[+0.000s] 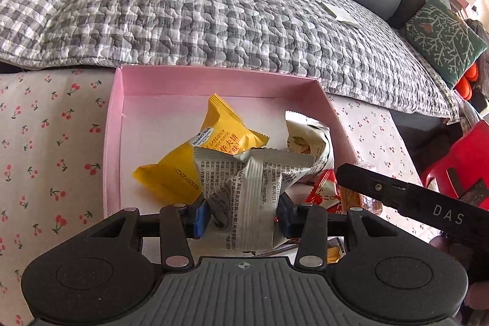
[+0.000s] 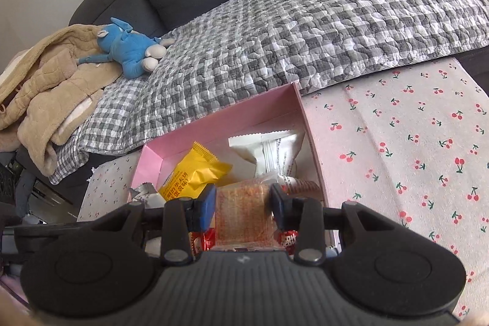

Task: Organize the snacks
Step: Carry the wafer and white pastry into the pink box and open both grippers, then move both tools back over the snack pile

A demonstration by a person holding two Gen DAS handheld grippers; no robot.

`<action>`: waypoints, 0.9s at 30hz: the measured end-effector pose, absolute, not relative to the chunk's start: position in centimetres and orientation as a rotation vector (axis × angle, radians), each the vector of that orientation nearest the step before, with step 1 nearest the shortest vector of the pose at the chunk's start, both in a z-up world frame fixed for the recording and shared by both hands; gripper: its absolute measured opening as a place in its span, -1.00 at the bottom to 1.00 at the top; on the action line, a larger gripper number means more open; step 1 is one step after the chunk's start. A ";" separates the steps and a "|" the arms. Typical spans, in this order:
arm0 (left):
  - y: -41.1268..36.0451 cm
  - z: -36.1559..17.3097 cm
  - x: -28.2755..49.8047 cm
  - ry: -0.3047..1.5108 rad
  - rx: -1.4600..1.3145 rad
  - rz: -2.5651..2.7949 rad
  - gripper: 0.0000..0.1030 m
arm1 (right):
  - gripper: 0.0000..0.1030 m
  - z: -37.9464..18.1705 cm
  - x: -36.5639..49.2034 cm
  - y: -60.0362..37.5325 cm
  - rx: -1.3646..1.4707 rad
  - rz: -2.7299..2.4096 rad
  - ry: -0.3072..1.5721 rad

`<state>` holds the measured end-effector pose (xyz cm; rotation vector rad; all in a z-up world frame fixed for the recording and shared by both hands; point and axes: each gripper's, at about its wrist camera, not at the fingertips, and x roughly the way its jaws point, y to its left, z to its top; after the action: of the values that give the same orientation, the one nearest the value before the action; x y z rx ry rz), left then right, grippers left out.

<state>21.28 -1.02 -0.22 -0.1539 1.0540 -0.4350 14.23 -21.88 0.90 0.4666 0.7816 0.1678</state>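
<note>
Both tongs over the pink box (image 1: pixel 117 112) — my left gripper (image 1: pixel 243 217) clenched on a white packet (image 1: pixel 255 203), my right gripper (image 2: pixel 243 203) grasping an orange wafer pack (image 2: pixel 241 213) — next, I judge, let go inside.

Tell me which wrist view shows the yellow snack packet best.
The left wrist view: the yellow snack packet lies almost whole inside the pink box, its label readable. In the right wrist view, the packet appears smaller, with its lower end hidden behind the right gripper.
</note>
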 end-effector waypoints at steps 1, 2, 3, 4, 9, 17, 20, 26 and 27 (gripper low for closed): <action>-1.3 -0.7 21.7 1.069 -0.158 -0.434 -0.19 | -0.32 0.8 14.3 -21.9 0.465 0.166 0.781; -1.5 -1.1 22.1 1.081 -0.160 -0.431 -0.19 | -0.32 0.8 14.4 -22.0 0.462 0.166 0.781; -1.8 -1.5 22.4 1.088 -0.157 -0.421 -0.19 | -0.32 0.7 14.5 -22.0 0.460 0.167 0.780; -2.0 -1.8 22.7 1.092 -0.146 -0.408 -0.19 | -0.32 0.7 14.7 -22.0 0.459 0.167 0.780; -2.7 -3.0 23.5 1.060 -0.088 -0.332 -0.19 | -0.32 0.5 15.4 -21.8 0.438 0.169 0.775; -2.2 -3.2 23.6 0.991 -0.054 -0.281 -0.13 | -0.08 0.9 15.6 -22.0 0.432 0.167 0.747; -1.8 -2.6 23.1 0.964 -0.057 -0.297 0.29 | 0.28 1.3 15.2 -22.4 0.452 0.166 0.729; -2.0 -0.8 21.8 0.919 -0.046 -0.332 0.64 | 0.55 2.4 14.0 -23.0 0.460 0.151 0.715; -2.0 -0.5 21.4 0.914 -0.043 -0.336 0.66 | 0.58 2.6 13.7 -23.1 0.458 0.150 0.712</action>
<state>21.39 -2.00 -0.52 -0.0428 0.9138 -0.3357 13.75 -23.11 2.62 0.4582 0.7115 0.1495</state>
